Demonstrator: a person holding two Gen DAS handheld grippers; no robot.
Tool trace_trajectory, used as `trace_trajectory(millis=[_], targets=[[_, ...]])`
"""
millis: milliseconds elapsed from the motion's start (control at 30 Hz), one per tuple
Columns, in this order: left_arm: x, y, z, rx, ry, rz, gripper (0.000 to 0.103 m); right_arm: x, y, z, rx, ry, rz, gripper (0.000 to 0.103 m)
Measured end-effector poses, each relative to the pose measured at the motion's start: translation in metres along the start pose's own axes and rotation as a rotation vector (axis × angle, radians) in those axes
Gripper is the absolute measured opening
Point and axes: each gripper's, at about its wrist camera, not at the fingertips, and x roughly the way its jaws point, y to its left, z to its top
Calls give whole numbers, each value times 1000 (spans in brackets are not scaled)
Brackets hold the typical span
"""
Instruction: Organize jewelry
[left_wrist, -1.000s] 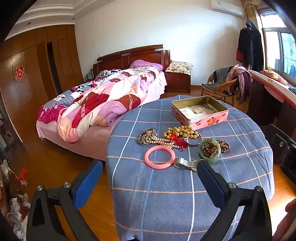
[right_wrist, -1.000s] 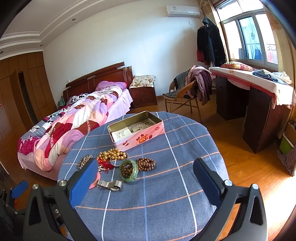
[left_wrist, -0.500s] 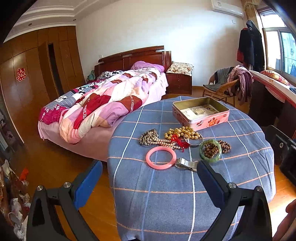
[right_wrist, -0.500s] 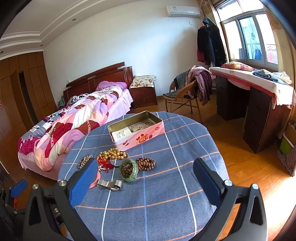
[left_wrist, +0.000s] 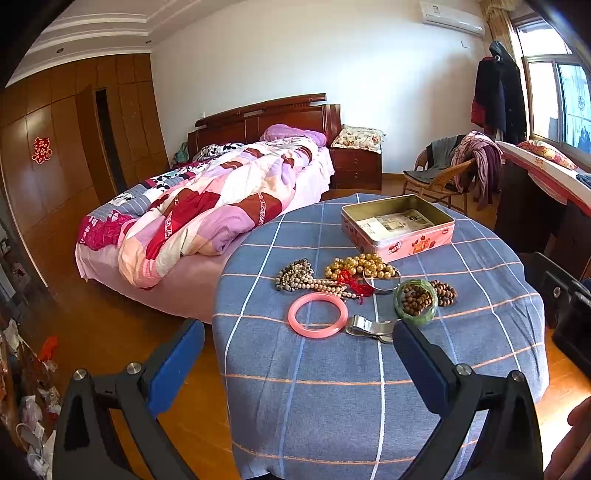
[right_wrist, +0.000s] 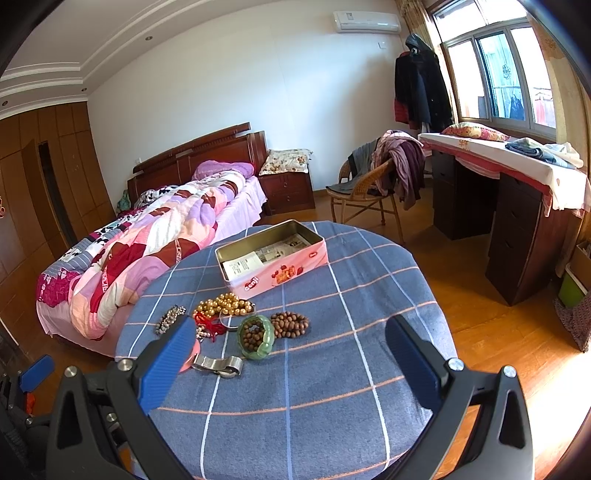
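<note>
Both tools stand with jaws spread wide and nothing between them: the left gripper (left_wrist: 297, 362) and the right gripper (right_wrist: 290, 356) hover short of the jewelry, off the table's near edge. Over the last second the left view has slid a little so the table sits further right in frame, while the right view is unchanged; no piece has been touched, so the sorting has not begun.

The landmark is the open pink tin (right_wrist: 271, 254) at the far side of the blue checked tablecloth (right_wrist: 321, 398), holding only papers. In front of it lie gold beads (left_wrist: 360, 266); left of those, a grey bead strand (left_wrist: 295, 273) and a red cord (left_wrist: 352, 284). Nearer the grippers sit a pink bangle (left_wrist: 317, 315), a metal watch band (right_wrist: 218, 363), a green bangle (right_wrist: 256, 336) ringing brown beads, with more brown beads (right_wrist: 290, 324) beside it.

The strands overlap, so a pick may well drag neighbours. Nothing blocks the tin.
</note>
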Motion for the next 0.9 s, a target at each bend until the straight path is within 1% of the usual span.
trace_trajectory(millis=[900], targets=[[1,0,0,-10,9,2,102,-1,-1,-2,2,2,2,103]])
